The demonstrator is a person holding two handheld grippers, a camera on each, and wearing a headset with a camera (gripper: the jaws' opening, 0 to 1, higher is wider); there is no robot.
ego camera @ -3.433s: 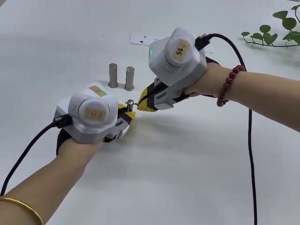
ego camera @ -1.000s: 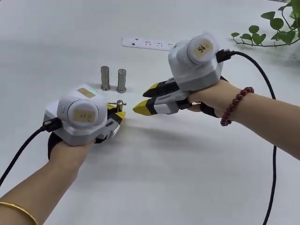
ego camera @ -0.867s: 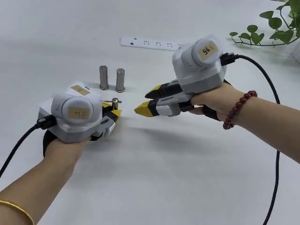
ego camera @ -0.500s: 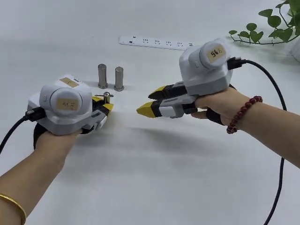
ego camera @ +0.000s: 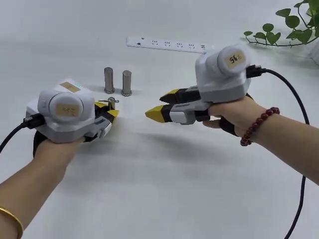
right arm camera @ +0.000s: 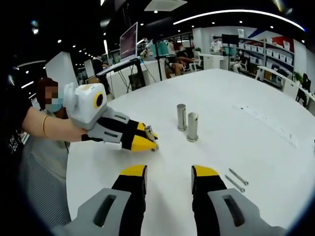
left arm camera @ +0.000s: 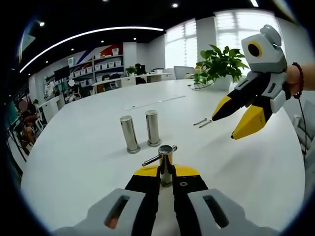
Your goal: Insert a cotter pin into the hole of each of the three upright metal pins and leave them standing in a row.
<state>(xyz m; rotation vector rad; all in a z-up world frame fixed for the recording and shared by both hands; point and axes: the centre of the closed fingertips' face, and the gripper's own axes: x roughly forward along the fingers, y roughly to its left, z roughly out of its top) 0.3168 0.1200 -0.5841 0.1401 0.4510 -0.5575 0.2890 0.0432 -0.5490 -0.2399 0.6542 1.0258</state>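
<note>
Metal pin shiny, upright, cotter pin through hole, clamped in left tool; right tool agape.

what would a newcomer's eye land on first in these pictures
The left gripper is shut on a metal pin that already has a cotter pin through its hole, at the left of the white table. Opposite it the right gripper hangs open above the table. Just behind stand two upright metal pins side by side, and two loose cotter pins lie farther right.
</note>
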